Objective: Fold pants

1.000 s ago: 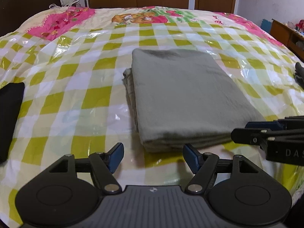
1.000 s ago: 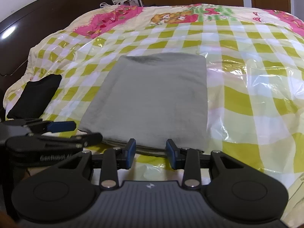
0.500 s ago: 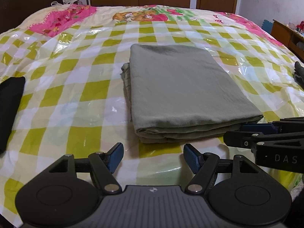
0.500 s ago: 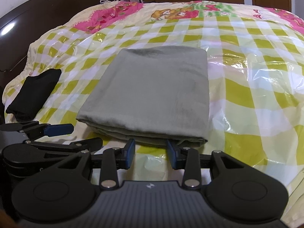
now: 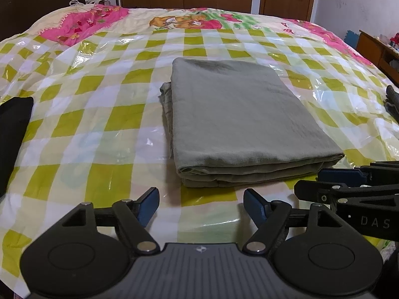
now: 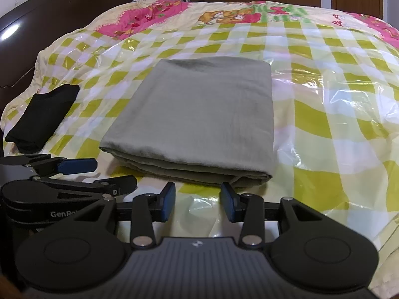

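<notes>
The grey-green pants (image 5: 239, 114) lie folded into a flat rectangle of several layers on the checked bedspread (image 5: 99, 124). In the left wrist view my left gripper (image 5: 201, 199) hovers just short of their near folded edge. Its jaws are opening and only bedspread shows between them. My right gripper (image 6: 198, 196) sits before the near right corner of the pants (image 6: 199, 114), jaws narrower, also opening, with nothing between them. Each gripper shows in the other's view: the right gripper (image 5: 309, 182) at the right, the left gripper (image 6: 114, 173) at the left. Neither touches the pants.
A folded black cloth (image 6: 42, 119) lies at the bed's left edge, near the dark headboard (image 6: 49, 25). Another dark item (image 5: 392, 102) peeks in at the right edge of the bed. The bedspread has a shiny plastic cover. A wooden shelf (image 5: 374, 47) stands beyond the right side.
Both grippers have drawn back a little from the pants' near edge, which now shows in full with a strip of bedspread before it. Both pairs of jaws stand slightly wider.
</notes>
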